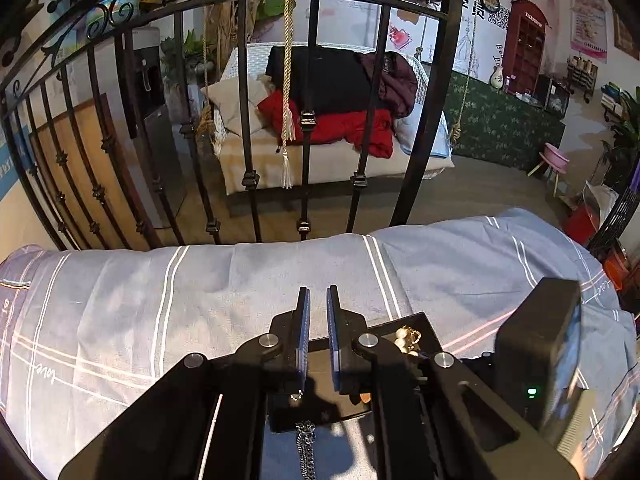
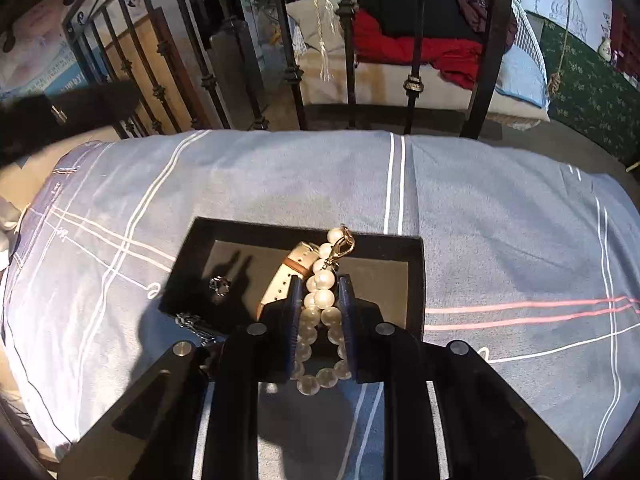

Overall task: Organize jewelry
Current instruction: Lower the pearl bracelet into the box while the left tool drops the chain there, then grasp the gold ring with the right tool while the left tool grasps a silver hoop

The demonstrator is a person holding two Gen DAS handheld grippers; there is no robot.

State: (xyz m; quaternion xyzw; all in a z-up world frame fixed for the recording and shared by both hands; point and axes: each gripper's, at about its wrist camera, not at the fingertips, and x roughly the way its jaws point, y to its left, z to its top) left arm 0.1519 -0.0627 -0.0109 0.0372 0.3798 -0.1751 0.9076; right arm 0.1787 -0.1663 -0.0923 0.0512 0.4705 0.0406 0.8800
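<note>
Right gripper: jaws pinching a doubled pearl strand, gold clasp at its far end, loop hanging toward the camera.
Left gripper: blue-padded jaws nearly together with a narrow gap; nothing visibly between them.
Silver chain: draped over the near rim of the tray, trailing onto the cover.
Black tray: rests on the bedcover; inside, a cream strap with tan end just left of the pearls, and a small silver ring at the left.
Bedcover: blue-grey cloth, white and pink stripes; small script on it illegible.
Black iron footboard: bars and scrollwork.
Beyond: hanging seat on ropes, heaped with red and black clothing; pink stool; red cabinet lettered "TELEPHONE"; wall with large Chinese characters, not legible.
</note>
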